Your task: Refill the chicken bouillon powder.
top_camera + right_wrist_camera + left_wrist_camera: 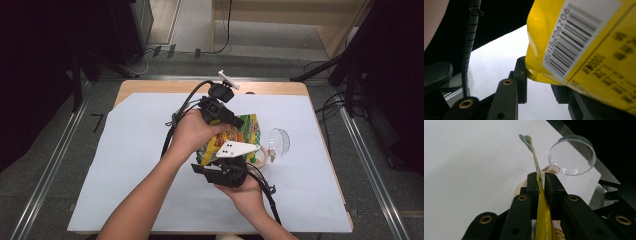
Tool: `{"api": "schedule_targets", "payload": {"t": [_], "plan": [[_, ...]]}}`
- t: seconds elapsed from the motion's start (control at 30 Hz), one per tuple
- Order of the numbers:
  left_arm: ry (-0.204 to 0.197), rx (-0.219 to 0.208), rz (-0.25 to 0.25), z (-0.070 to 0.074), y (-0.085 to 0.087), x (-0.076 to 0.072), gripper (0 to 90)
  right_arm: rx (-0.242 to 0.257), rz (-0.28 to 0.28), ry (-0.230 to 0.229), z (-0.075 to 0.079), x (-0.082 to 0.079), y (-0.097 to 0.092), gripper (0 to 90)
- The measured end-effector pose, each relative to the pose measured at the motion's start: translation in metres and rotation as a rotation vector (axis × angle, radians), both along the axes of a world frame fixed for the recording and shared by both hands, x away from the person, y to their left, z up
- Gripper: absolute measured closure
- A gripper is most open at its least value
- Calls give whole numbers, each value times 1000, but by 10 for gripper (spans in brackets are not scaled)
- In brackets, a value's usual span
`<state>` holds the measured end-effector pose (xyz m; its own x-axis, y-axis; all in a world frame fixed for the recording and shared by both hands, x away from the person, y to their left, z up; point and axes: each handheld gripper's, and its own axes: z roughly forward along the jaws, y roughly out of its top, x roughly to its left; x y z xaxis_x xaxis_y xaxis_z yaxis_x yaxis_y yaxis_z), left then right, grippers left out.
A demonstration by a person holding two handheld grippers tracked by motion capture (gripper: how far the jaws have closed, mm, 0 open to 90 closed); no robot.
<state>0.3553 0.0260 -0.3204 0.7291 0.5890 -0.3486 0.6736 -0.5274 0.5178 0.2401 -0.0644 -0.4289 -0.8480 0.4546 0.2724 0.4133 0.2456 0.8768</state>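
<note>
Yellow pouch (pixel 584 47), barcode perhaps "902902 014700"

Looks like lab or recording studio, not home. Wooden table (pixel 150 86) under white sheet (pixel 130 165), standing on grey carpet floor (pixel 45 165). Metal rails (pixel 55 160) run along both sides, black stand legs (pixel 325 70) and loose cables (pixel 330 107) around, dark curtains (pixel 35 60) at edges.
</note>
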Motion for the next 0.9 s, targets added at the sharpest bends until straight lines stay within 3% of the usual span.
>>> {"api": "schedule_targets", "payload": {"t": [0.9], "plan": [[12, -14, -4, -1, 0, 0, 827, 4, -12, 13, -2, 1, 0, 707]]}}
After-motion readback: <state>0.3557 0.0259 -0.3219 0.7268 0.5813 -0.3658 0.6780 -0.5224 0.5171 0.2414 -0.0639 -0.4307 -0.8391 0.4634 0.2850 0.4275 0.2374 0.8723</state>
